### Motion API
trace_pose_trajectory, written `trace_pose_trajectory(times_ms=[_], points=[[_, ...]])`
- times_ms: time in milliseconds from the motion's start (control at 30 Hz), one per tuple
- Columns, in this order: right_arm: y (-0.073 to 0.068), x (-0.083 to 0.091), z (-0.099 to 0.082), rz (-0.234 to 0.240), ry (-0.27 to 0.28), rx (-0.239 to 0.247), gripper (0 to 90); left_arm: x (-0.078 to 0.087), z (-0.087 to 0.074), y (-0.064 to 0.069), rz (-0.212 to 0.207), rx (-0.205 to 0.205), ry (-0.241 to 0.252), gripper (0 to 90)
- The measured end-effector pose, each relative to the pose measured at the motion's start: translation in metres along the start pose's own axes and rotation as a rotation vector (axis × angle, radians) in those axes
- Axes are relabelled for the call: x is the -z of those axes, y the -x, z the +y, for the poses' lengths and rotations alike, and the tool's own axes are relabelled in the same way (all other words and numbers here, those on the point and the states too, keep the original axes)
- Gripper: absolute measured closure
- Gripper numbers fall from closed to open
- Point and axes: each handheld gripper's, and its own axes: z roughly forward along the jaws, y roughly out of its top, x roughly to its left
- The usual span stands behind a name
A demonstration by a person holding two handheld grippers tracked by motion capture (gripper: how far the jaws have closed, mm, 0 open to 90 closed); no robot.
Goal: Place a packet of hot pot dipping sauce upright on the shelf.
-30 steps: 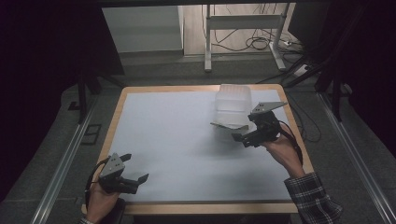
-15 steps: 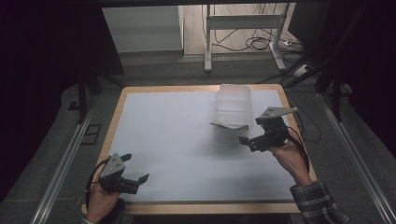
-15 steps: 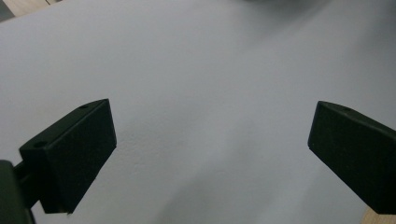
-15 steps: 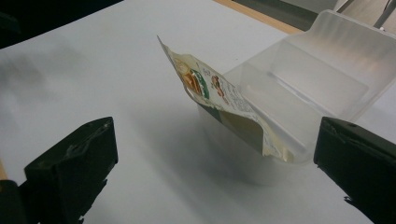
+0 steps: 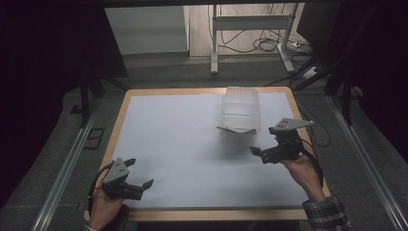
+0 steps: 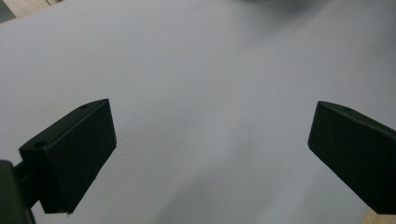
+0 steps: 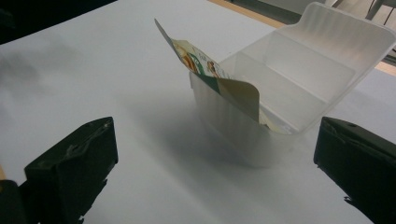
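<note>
One translucent bin [image 7: 299,79] holds a printed card [image 7: 212,77] upright.

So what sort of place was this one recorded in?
Probably a lab or recording rig, not a home: a white-topped table bare but for one clear plastic container, dark surroundings, and cables on the floor behind.

Left gripper [image 6: 210,154]: jaws spread wide, nothing between them. Both black jaws hang over the white table sheet [image 6: 210,79], one at lower left, one at lower right. Sheet bare between the jaws. Strip of wooden table edge [image 6: 28,5] at the sheet's top left corner; another bit of wood below the right jaw. Blurred grey shape at the sheet's top edge, unidentifiable.
</note>
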Motion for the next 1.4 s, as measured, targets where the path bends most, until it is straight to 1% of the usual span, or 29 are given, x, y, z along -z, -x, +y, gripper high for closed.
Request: trace_pose_trajectory(times_ms=[100,200,367,633,867,1000,1133,1233,1400], points=[[-0.002,0.002,-0.005,-0.012,-0.001,-0.001,0.0,0.0,0.0,0.0,-0.001,0.001,0.001,0.8],[-0.003,0.004,-0.009,-0.014,0.006,-0.008,0.0,0.0,0.0,0.0,-0.001,-0.001,0.001,0.8],[-0.006,0.006,-0.017,-0.028,0.007,-0.004,0.0,0.0,0.0,0.001,-0.001,-0.002,0.001,0.8],[-0.01,0.008,-0.033,-0.028,0.006,-0.018,0.4,0.0,0.0,0.001,-0.001,-0.005,0.0,0.8],[-0.01,0.012,-0.046,-0.028,0.01,-0.04,0.6,0.0,0.0,0.001,-0.003,-0.007,0.0,0.8],[-0.009,0.016,-0.052,-0.043,0.014,-0.044,0.6,0.0,0.001,0.002,-0.003,-0.008,0.0,0.8],[-0.01,0.023,-0.056,-0.073,0.011,-0.033,0.4,0.0,0.001,0.002,-0.003,-0.01,0.0,0.8],[-0.01,0.027,-0.06,-0.098,0.012,-0.034,0.0,0.0,0.001,0.002,-0.005,-0.009,0.001,0.8],[-0.012,0.034,-0.065,-0.111,0.014,-0.041,0.0,0.0,0.001,0.002,-0.006,-0.011,0.001,0.8]])
